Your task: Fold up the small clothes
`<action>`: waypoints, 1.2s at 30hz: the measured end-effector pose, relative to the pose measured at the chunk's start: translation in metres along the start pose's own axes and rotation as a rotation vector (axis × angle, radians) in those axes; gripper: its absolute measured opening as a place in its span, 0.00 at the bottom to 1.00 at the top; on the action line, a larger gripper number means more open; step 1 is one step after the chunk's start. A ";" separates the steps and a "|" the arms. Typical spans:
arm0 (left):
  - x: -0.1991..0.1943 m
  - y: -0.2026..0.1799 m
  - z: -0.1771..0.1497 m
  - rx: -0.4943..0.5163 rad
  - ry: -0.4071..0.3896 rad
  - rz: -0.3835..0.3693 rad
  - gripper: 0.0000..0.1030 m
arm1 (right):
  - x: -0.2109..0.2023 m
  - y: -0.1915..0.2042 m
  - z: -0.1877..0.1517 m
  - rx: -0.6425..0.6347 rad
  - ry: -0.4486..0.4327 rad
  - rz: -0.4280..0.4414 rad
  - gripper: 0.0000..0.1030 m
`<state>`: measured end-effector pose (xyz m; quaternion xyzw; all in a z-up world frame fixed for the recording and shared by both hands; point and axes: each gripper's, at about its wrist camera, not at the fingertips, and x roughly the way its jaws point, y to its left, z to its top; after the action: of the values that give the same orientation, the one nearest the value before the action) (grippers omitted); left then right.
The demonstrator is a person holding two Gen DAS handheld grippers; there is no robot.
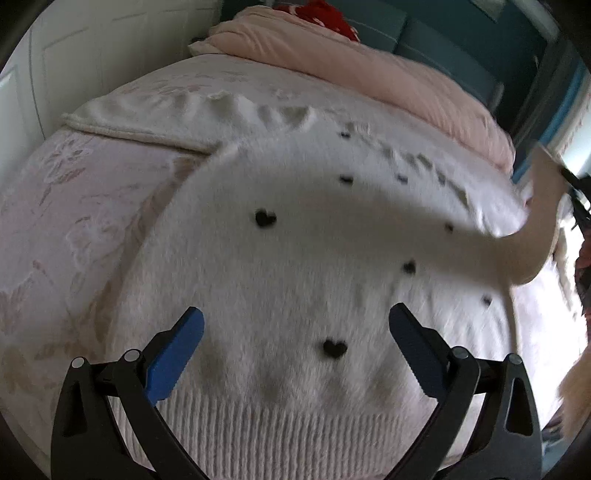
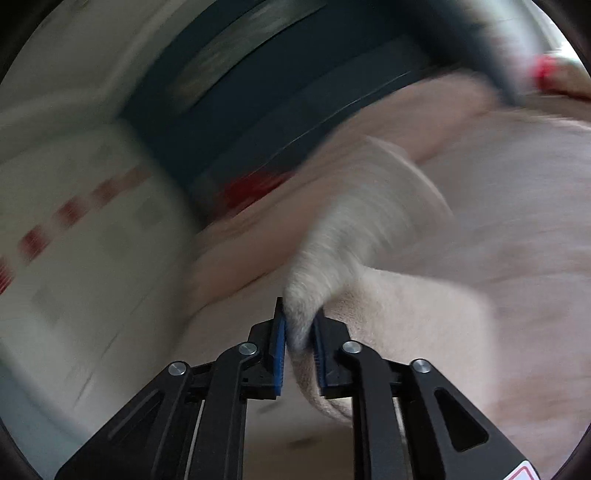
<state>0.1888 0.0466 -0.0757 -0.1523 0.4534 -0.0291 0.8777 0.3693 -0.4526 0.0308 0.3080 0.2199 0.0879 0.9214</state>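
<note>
Blue-padded fingers (image 2: 282,350) of the right gripper (image 2: 300,332) are clamped on a bunched sleeve (image 2: 354,229) of the white sweater (image 1: 295,258), the fuzzy knit pinched between the 2 pads and rising away from them toward the bed. That view is heavily blurred; behind the sleeve lie pale pink bedding and a dark blue headboard (image 2: 258,122).

On the left gripper (image 1: 295,332), the fingers (image 1: 177,354) stand wide apart with nothing between them, hovering over the lower body of the sweater, just above its ribbed hem (image 1: 280,417). The sweater lies spread on the bed (image 1: 55,221), its front dotted with small black hearts (image 1: 334,348). One sleeve (image 1: 532,229) is lifted off the bed at the right edge of the left wrist view, stretched up toward a dark gripper tip there. A cream towel or blanket (image 1: 147,118) lies under the sweater's upper edge, and a folded pink duvet (image 1: 369,62) sits farther up the bed, with something red (image 1: 328,14) beyond it.
</note>
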 end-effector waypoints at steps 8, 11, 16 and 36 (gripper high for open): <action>0.025 0.004 0.078 -0.109 -0.003 -0.190 0.95 | 0.095 0.041 -0.118 -0.035 0.297 0.020 0.38; 0.067 -0.004 0.112 -0.148 0.035 -0.250 0.95 | 0.056 -0.003 -0.143 0.076 0.254 -0.089 0.50; 0.160 -0.016 0.141 -0.281 0.169 -0.265 0.95 | 0.006 -0.083 -0.165 0.308 0.231 -0.190 0.51; 0.199 -0.014 0.143 -0.029 0.021 -0.129 0.09 | 0.039 -0.096 -0.162 0.254 0.191 -0.293 0.05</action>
<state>0.4216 0.0303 -0.1504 -0.1934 0.4524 -0.0807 0.8668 0.3322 -0.4318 -0.1565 0.3766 0.3577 -0.0465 0.8533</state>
